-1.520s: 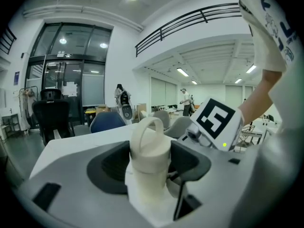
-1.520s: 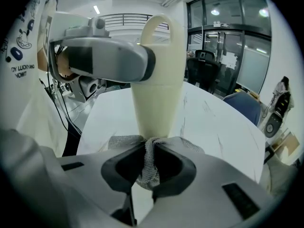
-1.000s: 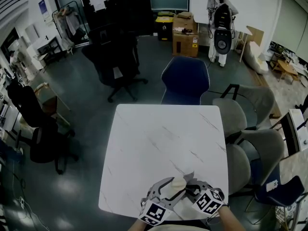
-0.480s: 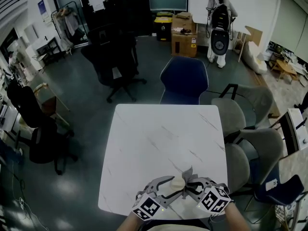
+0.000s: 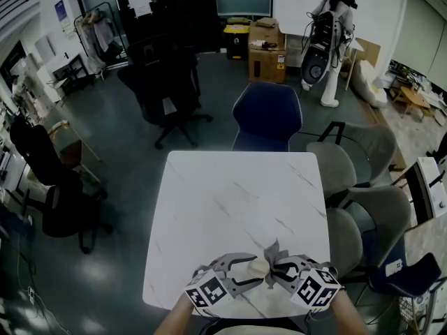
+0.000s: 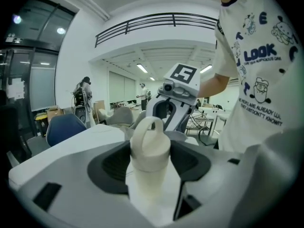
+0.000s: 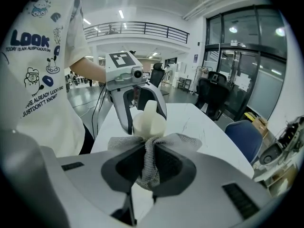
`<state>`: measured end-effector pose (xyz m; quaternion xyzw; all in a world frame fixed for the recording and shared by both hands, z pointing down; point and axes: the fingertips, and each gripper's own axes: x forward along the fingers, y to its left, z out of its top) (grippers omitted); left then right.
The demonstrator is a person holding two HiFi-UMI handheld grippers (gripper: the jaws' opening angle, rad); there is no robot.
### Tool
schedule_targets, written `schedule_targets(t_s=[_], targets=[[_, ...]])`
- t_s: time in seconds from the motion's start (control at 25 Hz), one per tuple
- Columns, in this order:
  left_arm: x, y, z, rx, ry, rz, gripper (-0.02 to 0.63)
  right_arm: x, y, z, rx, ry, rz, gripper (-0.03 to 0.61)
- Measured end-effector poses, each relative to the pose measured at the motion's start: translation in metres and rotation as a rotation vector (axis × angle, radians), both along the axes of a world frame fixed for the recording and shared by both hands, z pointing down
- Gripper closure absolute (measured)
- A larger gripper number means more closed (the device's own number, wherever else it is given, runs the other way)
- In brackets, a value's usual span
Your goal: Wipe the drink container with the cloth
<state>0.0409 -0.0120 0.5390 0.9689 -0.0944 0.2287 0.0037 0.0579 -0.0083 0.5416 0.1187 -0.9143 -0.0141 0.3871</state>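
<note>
A cream drink bottle (image 6: 149, 148) with a loop lid is clamped between the jaws of my left gripper (image 6: 151, 163). In the head view the bottle (image 5: 257, 266) lies held just above the near edge of the white table (image 5: 230, 201), between the two grippers. My right gripper (image 7: 148, 163) is shut on a grey mesh cloth (image 7: 151, 160), whose free folds press against the bottle's lid (image 7: 148, 120). The cloth (image 5: 272, 255) pokes up beside the bottle, with the left gripper (image 5: 241, 271) and right gripper (image 5: 278, 271) facing each other.
A blue chair (image 5: 267, 114) stands at the table's far side and grey chairs (image 5: 349, 187) along its right. A black office chair (image 5: 164, 82) is further back. A person (image 5: 328, 33) stands by equipment at the rear.
Both grippers have drawn slightly nearer to me and closer together with the bottle and cloth. The person at the rear has shifted to the right.
</note>
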Motion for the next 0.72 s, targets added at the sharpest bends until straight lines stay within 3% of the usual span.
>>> schedule_targets(t_s=[0.32,0.72], targets=[[0.0034,0.0058,0.0017,-0.018,-0.001,0.138,0.345,0.0027,0.0016,-0.0059,0.017,0.010,-0.045,0.531],[0.0060,0.0047,-0.0064,-0.018,0.019,0.179,0.345,0.0022,-0.0019,0.0003,0.030,0.054,-0.067,0.531]])
